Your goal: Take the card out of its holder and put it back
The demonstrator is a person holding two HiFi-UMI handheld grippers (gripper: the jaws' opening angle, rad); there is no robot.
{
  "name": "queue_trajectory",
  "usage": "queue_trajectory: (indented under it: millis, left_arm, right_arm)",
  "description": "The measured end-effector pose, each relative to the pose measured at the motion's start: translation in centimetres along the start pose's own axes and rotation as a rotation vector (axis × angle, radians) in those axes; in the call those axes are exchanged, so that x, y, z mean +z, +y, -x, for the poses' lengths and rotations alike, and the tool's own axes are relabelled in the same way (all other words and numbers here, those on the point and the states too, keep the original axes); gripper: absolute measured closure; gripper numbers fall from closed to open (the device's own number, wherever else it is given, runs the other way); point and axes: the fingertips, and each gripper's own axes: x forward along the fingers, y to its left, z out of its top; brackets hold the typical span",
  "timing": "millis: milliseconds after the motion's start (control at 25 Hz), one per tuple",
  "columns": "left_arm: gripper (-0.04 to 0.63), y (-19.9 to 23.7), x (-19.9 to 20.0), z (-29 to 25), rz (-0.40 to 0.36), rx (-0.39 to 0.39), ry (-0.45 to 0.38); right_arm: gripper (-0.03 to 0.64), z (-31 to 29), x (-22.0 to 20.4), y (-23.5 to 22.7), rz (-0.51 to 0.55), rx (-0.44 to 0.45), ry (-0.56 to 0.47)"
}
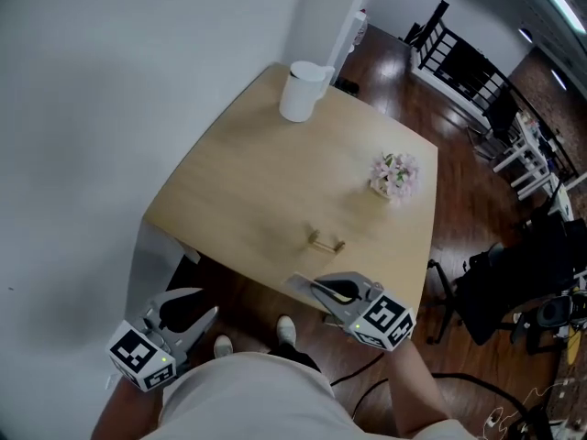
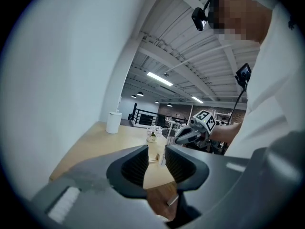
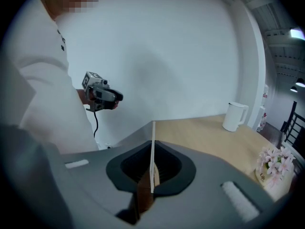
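A small wooden card holder [image 1: 326, 241] lies on the light wooden table [image 1: 248, 181] near its front edge, with nothing in it. My right gripper [image 1: 323, 291] hovers just off that front edge, shut on a thin white card [image 3: 153, 147] that stands edge-on between its jaws [image 3: 152, 168]. In the head view the card [image 1: 303, 283] sticks out to the left of the fingertips. My left gripper [image 1: 194, 320] hangs lower left, beside the table's corner and off the tabletop. Its jaws [image 2: 155, 163] stand open with nothing between them.
A white jug [image 1: 301, 90] stands at the table's far corner and a small pot of pink flowers [image 1: 394, 174] near the right edge. A white wall runs along the left. A black office chair [image 1: 514, 282] and cables stand on the wooden floor at right.
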Motion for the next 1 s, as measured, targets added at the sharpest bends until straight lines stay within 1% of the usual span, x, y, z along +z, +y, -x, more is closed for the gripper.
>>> queue_trajectory:
  millis: [280,480,680,720,920,1000]
  left_arm:
    - [0.472,1.2,-2.3,3.2,-0.014,-0.046,0.033]
    - [0.472,1.3,-3.4,4.3,-0.018,-0.075,0.042]
    - [0.471,1.0,-3.6,4.2,-0.007,-0.09,0.03]
    - [0.459,0.9,-3.5,4.2,-0.005,-0.092,0.027]
    - [0.456,0.5,-3.2,3.9,-0.014,-0.087,0.02]
    - [0.456,0.6,-3.2,3.5,-0.005,-0.078,0.019]
  right_arm:
    - [0.595,-0.9,1.2,8.2,-0.012,0.013,0.003]
    - [0.595,-1.1,1.7,11.8,-0.007,0.021,0.026]
    - [0.595,-0.9,1.2,12.0,-0.015,0.006,0.028]
    - [0.595,-0.8,1.2,11.8,-0.015,0.004,0.027]
    - [0.597,-0.2,1.3,10.0,-0.007,0.001,-0.005]
    - [0.595,0.0,1.3,8.7,-0.009,-0.002,-0.015]
